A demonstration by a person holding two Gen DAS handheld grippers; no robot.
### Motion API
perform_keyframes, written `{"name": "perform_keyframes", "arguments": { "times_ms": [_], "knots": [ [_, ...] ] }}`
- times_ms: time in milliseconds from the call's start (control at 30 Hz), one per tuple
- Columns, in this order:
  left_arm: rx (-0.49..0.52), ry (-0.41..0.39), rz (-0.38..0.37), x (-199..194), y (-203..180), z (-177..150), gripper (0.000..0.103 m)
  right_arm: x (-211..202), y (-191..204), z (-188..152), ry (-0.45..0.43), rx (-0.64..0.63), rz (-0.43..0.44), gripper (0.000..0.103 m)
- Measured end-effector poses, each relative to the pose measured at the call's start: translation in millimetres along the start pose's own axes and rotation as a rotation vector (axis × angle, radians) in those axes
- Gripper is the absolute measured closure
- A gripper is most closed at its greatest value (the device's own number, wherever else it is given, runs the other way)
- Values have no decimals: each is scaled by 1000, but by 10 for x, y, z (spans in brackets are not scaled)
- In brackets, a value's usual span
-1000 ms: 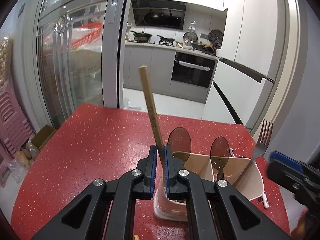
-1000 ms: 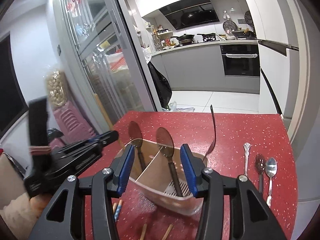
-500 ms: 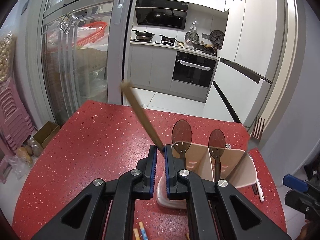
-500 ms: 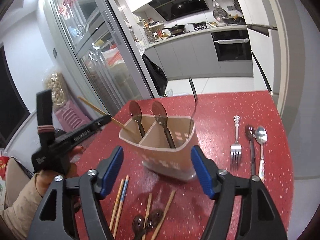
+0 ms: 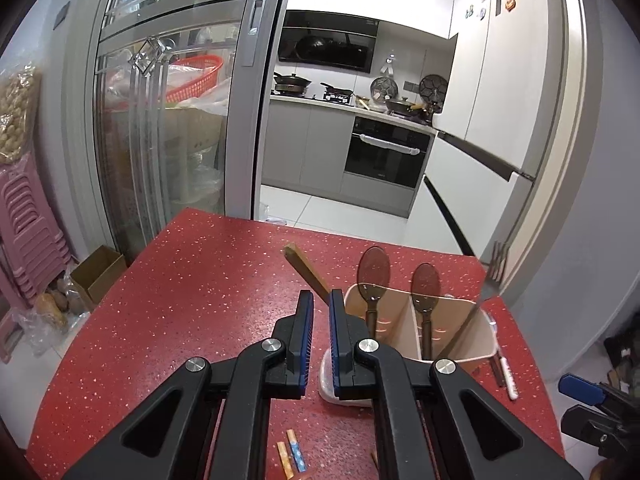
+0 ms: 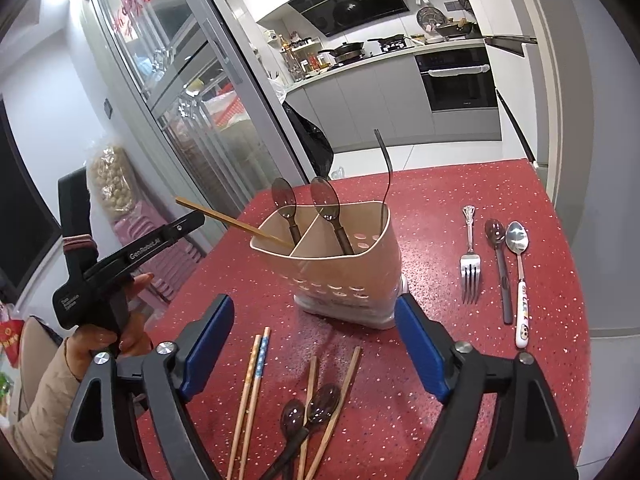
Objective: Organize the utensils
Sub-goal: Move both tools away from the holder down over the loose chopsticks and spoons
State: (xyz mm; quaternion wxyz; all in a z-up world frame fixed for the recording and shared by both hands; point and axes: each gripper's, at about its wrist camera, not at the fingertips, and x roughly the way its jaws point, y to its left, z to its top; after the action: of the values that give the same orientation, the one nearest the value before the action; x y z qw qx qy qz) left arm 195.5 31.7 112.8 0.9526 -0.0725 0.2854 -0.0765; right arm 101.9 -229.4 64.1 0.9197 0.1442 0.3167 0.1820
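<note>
Right wrist view, right gripper (image 6: 314,342) opening, empty, left gripper (image 6: 196,220) closed, holder (image 6: 332,264): two spoons (image 6: 326,208).

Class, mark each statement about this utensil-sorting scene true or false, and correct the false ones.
1. The left gripper grips a wooden chopstick. True.
2. Two dark spoons stand in the beige holder. True.
3. The right gripper clamps the holder. False: its jaws are opening, pads clear of it.
4. The silver fork beside the holder stands upright. False: it lies flat on the red table.
</note>
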Motion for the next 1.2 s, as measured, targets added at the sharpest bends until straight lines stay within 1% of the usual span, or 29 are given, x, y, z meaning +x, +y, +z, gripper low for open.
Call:
{"name": "perform_keyframes", "arguments": {
  "times_ms": [33,100,167,300,433,500,567,633,700,767,900,967,1067,1133,1200],
  "knots": [
    [-2,-2,-5,-41,10,-21,71,-19,2,-11,-2,2,2,12],
    [-5,-12,-6,-141,29,-89,71,-60,-2,-38,-5,11,9,0],
    [-19,-16,-3,-244,73,-190,71,-94,-10,-82,-7,20,20,0],
    [-34,2,5,-372,154,-420,71,-76,-41,-207,21,48,19,0],
    [-43,50,1,-428,249,-711,71,-22,-78,-330,58,84,6,0],
    [-56,89,-3,-419,295,-873,70,11,-89,-395,84,93,-1,0],
    [-91,95,0,-419,361,-1023,70,68,-84,-480,122,91,-11,0],
    [-138,96,-12,-429,440,-1140,70,110,-81,-575,149,93,-16,0],
    [-160,96,-18,-457,498,-1250,70,138,-72,-660,174,96,-14,0],
    [-141,88,-15,-493,502,-1333,70,160,-58,-741,192,94,-12,0],
    [-78,89,47,-546,482,-1488,70,189,-39,-868,211,92,-15,0],
    [-76,89,42,-570,502,-1528,70,205,-42,-926,223,100,-13,0],
    [-87,83,16,-603,527,-1578,70,236,-53,-1003,239,112,-10,0],
    [-59,70,19,-636,492,-1589,70,250,-53,-1047,246,118,-8,0],
    [-8,62,51,-654,421,-1607,70,254,-42,-1087,251,121,-6,0]
  ]
}}
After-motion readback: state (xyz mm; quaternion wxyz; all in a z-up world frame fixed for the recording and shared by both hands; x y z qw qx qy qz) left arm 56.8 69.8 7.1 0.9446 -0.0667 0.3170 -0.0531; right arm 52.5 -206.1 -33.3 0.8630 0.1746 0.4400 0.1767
